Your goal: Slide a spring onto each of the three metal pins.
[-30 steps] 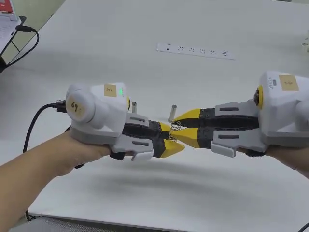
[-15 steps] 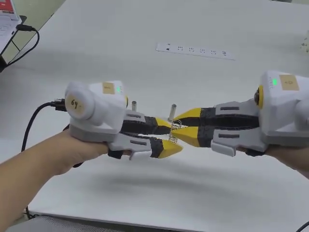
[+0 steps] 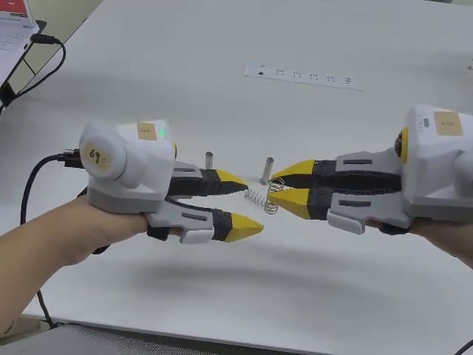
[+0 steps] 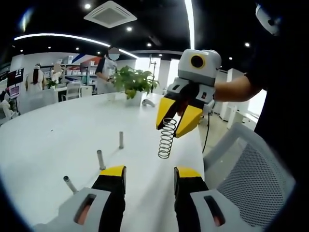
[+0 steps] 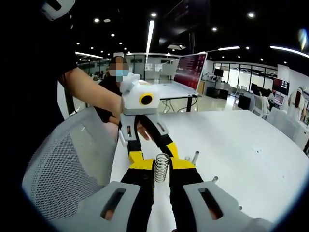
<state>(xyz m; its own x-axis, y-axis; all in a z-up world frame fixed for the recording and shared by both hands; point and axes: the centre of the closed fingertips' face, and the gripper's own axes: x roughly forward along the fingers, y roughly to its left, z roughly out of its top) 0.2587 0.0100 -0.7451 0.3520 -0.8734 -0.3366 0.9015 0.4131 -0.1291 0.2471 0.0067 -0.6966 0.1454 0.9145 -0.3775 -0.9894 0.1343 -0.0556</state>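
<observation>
White table (image 3: 222,44) beneath — left tool (image 3: 254,205) level, agape; right tool (image 3: 271,185) tight on spring (image 4: 166,137).

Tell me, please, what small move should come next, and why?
Probably carry the right gripper over the nearest pin and lower the spring onto it. That gripper is shut on the spring's end, the left gripper is open and not gripping it, and the pin looks bare.
</observation>
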